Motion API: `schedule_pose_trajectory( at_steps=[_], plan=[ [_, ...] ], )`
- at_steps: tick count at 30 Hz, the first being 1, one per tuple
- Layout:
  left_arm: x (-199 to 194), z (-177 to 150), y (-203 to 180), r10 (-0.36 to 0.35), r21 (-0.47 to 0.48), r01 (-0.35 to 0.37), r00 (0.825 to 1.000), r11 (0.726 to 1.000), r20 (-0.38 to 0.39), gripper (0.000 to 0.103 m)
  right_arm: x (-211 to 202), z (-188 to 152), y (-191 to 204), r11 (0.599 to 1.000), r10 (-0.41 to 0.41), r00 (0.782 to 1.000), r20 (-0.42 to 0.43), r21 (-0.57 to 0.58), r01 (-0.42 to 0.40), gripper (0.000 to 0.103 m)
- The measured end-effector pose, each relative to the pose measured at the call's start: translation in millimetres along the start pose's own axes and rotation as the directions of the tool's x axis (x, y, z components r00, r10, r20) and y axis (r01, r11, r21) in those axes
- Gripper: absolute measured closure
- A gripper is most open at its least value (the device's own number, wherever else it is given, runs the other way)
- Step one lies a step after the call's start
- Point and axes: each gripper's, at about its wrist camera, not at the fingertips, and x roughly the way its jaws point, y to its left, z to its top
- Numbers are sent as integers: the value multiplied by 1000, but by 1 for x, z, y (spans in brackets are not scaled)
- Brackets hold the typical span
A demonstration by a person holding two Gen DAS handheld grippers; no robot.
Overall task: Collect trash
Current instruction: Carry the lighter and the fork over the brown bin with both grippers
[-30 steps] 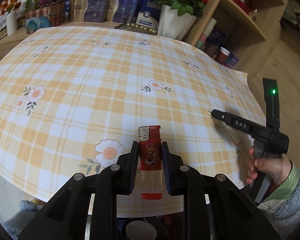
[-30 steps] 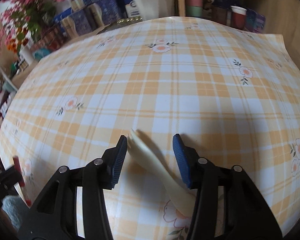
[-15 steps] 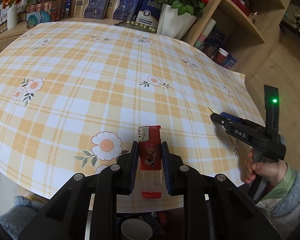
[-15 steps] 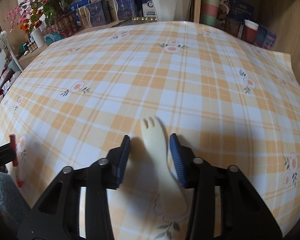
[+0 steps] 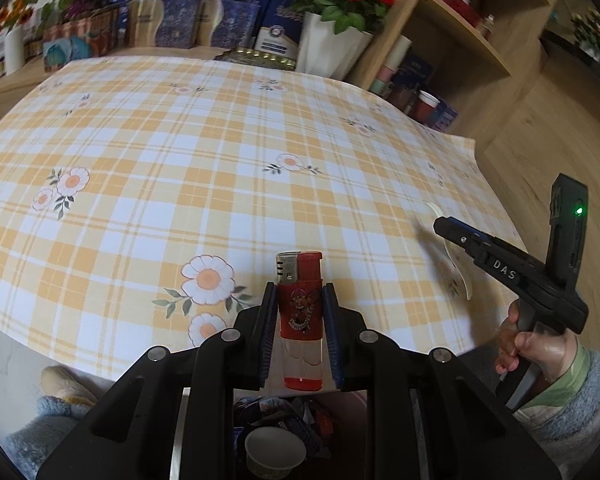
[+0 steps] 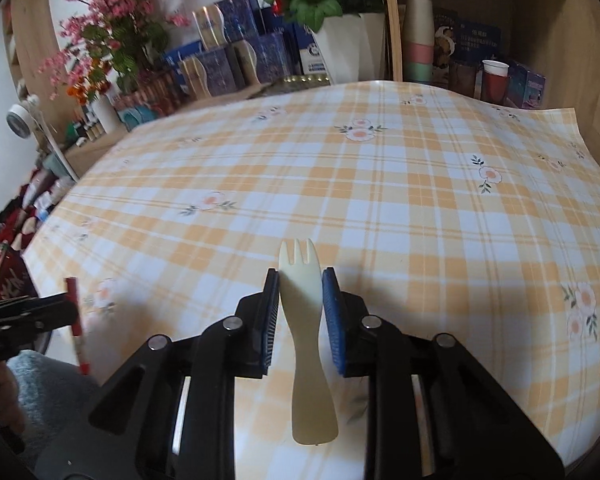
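So the left gripper has its fingers clamped on a red lighter, pads pressing both sides of the printed red sleeve. The lighter stands upright in the grip, metal top poking out past the fingertips, clear lower body hanging down between the arms. It's held at the near edge of the bench, the one with the orange-and-white checked cloth with daisies. Right below it there's a bin with crumpled wrappers and a small white cup in it.

The right gripper has just been closing its fingers, and now they're snug on a cream plastic fork, squeezing the wide part just under the tines. Tines point away toward the far side, handle hangs back toward the camera. The fork looks to be off the cloth, over the near right part of the bench.

At the far edge there's a white pot of red roses and a row of blue boxes, with a wooden shelf off to the right.
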Motion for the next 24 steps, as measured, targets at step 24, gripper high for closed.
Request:
schedule_pose_trajectory(
  at_steps=[24],
  plan=[
    [11, -107, 5, -70, -11, 70, 936, 997, -345, 92, -88, -70, 49, 989, 139, 990, 8, 42, -139, 78]
  ],
)
